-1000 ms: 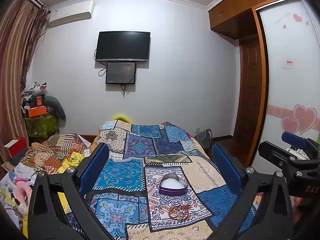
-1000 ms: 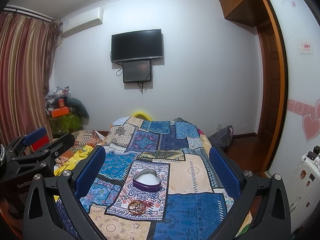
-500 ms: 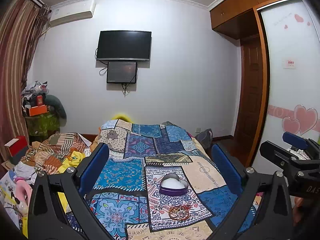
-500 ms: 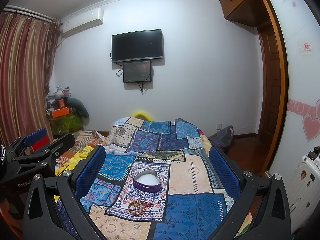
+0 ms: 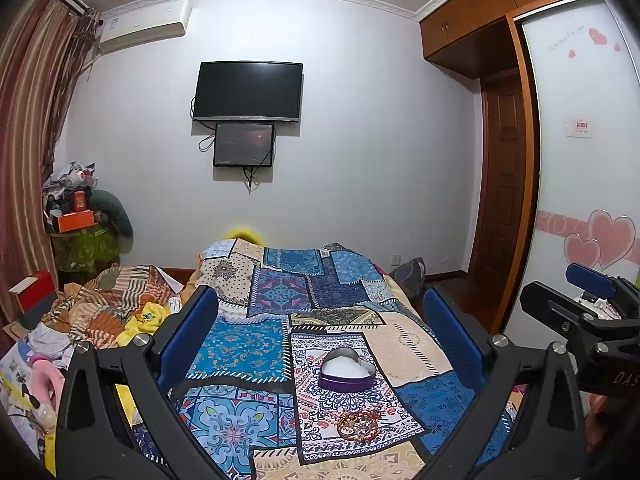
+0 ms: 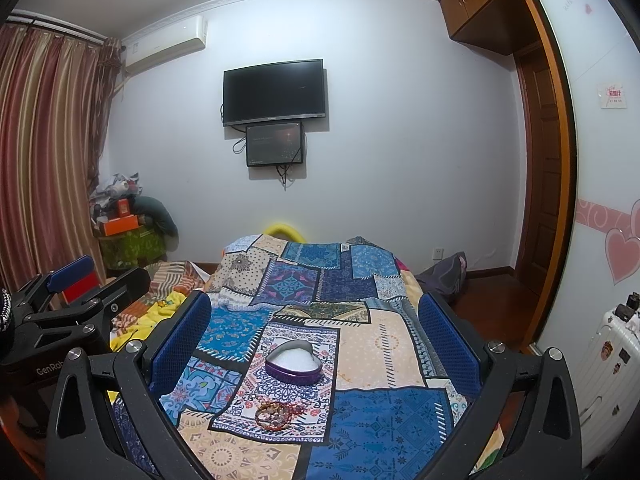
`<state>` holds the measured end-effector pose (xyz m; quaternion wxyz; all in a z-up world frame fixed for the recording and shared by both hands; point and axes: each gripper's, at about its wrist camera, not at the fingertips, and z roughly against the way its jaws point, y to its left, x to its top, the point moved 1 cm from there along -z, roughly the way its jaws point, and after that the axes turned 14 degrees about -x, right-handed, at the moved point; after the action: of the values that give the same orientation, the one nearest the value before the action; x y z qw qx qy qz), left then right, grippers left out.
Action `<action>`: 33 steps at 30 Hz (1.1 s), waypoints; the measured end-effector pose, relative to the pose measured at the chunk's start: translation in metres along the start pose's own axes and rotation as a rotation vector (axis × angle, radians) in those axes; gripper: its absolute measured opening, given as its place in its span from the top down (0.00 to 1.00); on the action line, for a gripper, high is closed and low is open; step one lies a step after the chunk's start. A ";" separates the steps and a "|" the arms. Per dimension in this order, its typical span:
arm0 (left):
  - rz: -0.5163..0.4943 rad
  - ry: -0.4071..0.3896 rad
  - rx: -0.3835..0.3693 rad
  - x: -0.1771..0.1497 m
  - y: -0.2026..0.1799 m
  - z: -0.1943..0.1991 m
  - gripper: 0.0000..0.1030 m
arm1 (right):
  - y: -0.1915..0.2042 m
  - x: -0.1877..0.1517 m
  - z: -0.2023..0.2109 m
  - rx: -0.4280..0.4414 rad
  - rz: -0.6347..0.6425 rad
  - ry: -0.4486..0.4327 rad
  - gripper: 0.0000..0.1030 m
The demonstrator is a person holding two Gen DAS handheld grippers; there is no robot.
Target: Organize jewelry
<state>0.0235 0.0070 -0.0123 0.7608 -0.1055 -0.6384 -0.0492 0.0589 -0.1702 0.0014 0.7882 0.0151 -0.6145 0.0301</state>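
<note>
A: Both grippers, left [image 5: 320, 332] and right [image 6: 316, 330], are wide open and hold nothing. Where are the beads?

B: The beads [image 6: 278, 411] lie in a small pile on the bed [image 6: 380, 340], just in front of the heart box [image 6: 293, 361]. They look light, loose and floppy. I'd pinch one loop at its edge.

A: And the bed?

B: Soft, so things sink. Far back, a TV [image 6: 274, 92] hangs on the wall.

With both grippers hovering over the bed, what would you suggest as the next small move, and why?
Probably lower the right gripper toward the pile of bracelets. Its jaws stand wide open and empty, the bracelets lie loose on the quilt just in front of the open heart-shaped box, and nothing has been picked up yet.
</note>
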 end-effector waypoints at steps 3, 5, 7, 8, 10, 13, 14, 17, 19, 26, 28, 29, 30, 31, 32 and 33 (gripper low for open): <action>0.001 0.002 0.003 0.000 0.000 -0.001 0.00 | 0.001 0.000 0.000 0.000 -0.001 0.003 0.00; 0.001 0.003 0.004 0.000 0.000 -0.001 0.00 | 0.001 0.001 0.000 0.001 0.000 0.006 0.00; 0.002 0.003 0.004 0.000 0.000 0.000 0.00 | 0.002 0.002 0.000 0.001 0.001 0.007 0.00; 0.002 0.003 0.003 0.000 0.000 -0.001 0.00 | 0.002 0.003 0.000 0.001 0.001 0.008 0.00; 0.002 0.005 0.002 0.000 0.000 -0.001 0.00 | 0.002 0.003 0.000 0.001 0.000 0.009 0.00; 0.002 0.007 0.003 0.000 0.001 -0.002 0.00 | 0.000 0.002 -0.002 0.003 -0.001 0.013 0.00; 0.002 0.006 0.004 0.000 0.001 -0.002 0.00 | 0.000 0.001 -0.004 0.002 0.000 0.016 0.00; 0.004 0.013 0.006 -0.001 0.003 -0.005 0.00 | -0.001 -0.002 -0.009 -0.003 0.006 0.027 0.00; 0.009 0.026 0.017 -0.003 0.007 -0.010 0.00 | -0.001 -0.006 -0.016 -0.020 0.014 0.040 0.00; 0.043 0.127 0.070 -0.022 0.033 -0.043 0.00 | -0.003 -0.033 -0.060 -0.065 0.042 0.159 0.00; 0.051 0.181 0.070 -0.032 0.041 -0.057 0.00 | -0.003 -0.045 -0.075 -0.066 0.049 0.210 0.00; 0.055 0.212 0.070 -0.038 0.045 -0.065 0.00 | -0.002 -0.051 -0.083 -0.069 0.056 0.236 0.00; 0.061 0.245 0.076 -0.046 0.050 -0.073 0.00 | -0.002 -0.056 -0.089 -0.071 0.062 0.259 0.00; 0.068 0.276 0.077 -0.054 0.054 -0.081 0.00 | -0.002 -0.061 -0.093 -0.071 0.069 0.280 0.00; 0.078 0.304 0.072 -0.060 0.059 -0.089 0.00 | -0.001 -0.069 -0.101 -0.072 0.080 0.312 0.00; 0.094 0.339 0.065 -0.069 0.064 -0.097 0.00 | -0.001 -0.077 -0.109 -0.065 0.090 0.343 0.00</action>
<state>0.1180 0.0437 -0.1018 0.8622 -0.1005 -0.4965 -0.0100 0.1457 -0.1666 -0.0995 0.8795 -0.0432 -0.4715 0.0475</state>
